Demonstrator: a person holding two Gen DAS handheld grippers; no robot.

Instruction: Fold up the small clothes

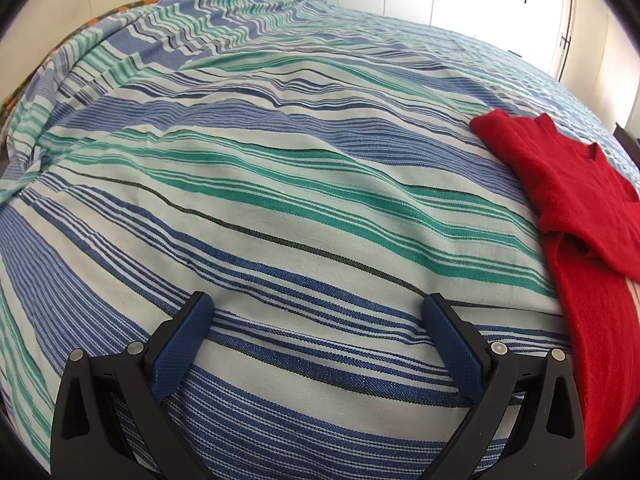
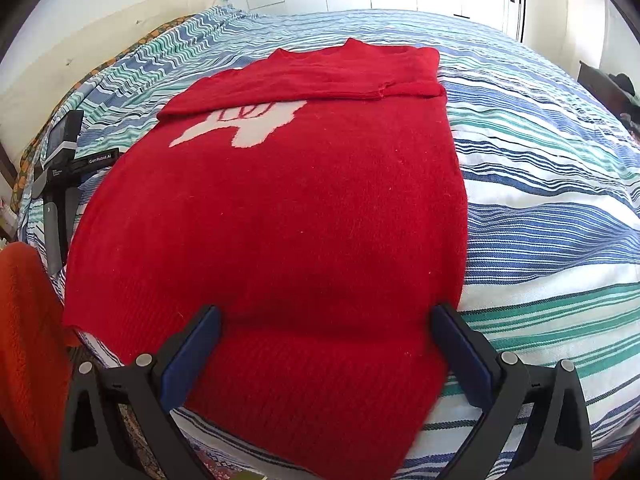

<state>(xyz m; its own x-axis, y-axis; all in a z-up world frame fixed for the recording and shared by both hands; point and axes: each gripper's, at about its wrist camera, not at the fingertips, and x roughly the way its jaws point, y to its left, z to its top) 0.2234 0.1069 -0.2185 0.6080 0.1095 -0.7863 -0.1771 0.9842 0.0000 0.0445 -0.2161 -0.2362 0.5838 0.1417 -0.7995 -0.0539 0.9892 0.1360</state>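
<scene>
**Red sweater laid out lengthwise, right tongs parked at the hem**

So here's how things sat. The red sweater (image 2: 280,208) was lying flat on the striped bedspread (image 2: 552,208), long axis running straight away from the right tongs (image 2: 326,354), hem nearest them and collar at the far end. The top part looked already turned down, one sleeve (image 2: 304,80) folded across the chest and half covering the white motif (image 2: 248,124).

The right tongs were spread wide with nothing pinched, hovering right over the hem, which draped off the near edge of the bed. The right-hand blue finger (image 2: 464,356) sat just about at the sweater's right side edge.

The left tongs (image 1: 316,340) were also wide apart and empty, over bare bedspread (image 1: 280,184). From that camera the sweater (image 1: 580,208) lay off to the right, near but not touching. In the right wrist view the left gripper body (image 2: 60,168) showed beside the sweater's left edge.

My read: the right hand was clearly the closer one, and the next fold probably meant grabbing the hem and carrying it along that long axis toward the collar. The left one would've needed to shift right to catch the other hem corner.
</scene>
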